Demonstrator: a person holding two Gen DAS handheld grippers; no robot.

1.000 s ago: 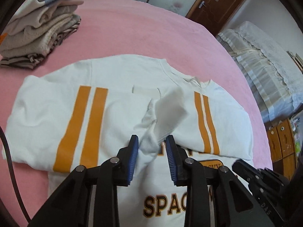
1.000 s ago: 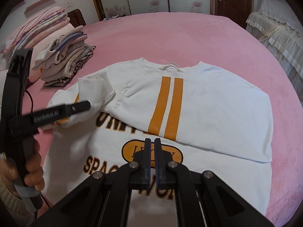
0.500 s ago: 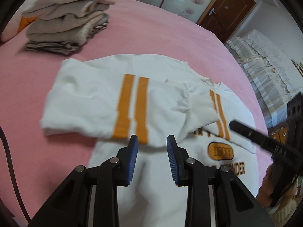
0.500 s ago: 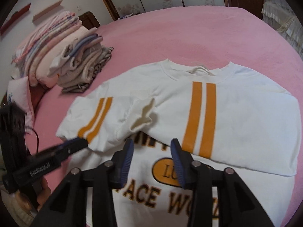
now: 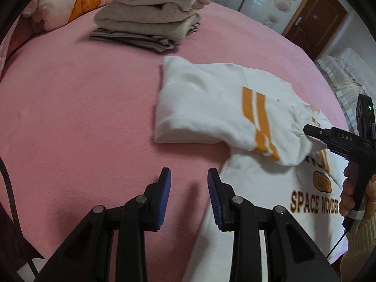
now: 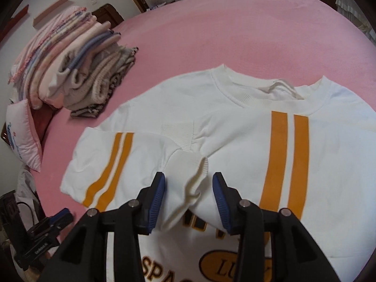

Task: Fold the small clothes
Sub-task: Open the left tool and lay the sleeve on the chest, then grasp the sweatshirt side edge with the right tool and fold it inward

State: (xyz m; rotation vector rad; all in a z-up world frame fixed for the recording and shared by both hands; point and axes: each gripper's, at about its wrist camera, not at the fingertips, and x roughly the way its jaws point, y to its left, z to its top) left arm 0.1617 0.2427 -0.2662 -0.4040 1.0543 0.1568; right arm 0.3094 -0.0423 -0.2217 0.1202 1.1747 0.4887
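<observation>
Both claws have slid left, open: left claw over bare bedspread, right claw straddling sleeve cuff.

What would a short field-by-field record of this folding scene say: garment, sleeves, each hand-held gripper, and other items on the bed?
garment: white sweatshirt lying front up on the pink bed
sleeves: both folded across the chest
left hand-held gripper: open, over bare bed, nothing between the pads
right hand-held gripper: open, a sleeve cuff between the pads
other items: pile of folded clothes; pink pillow

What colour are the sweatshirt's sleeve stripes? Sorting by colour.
Orange on white sweatshirt; clearest in the right wrist view.
</observation>
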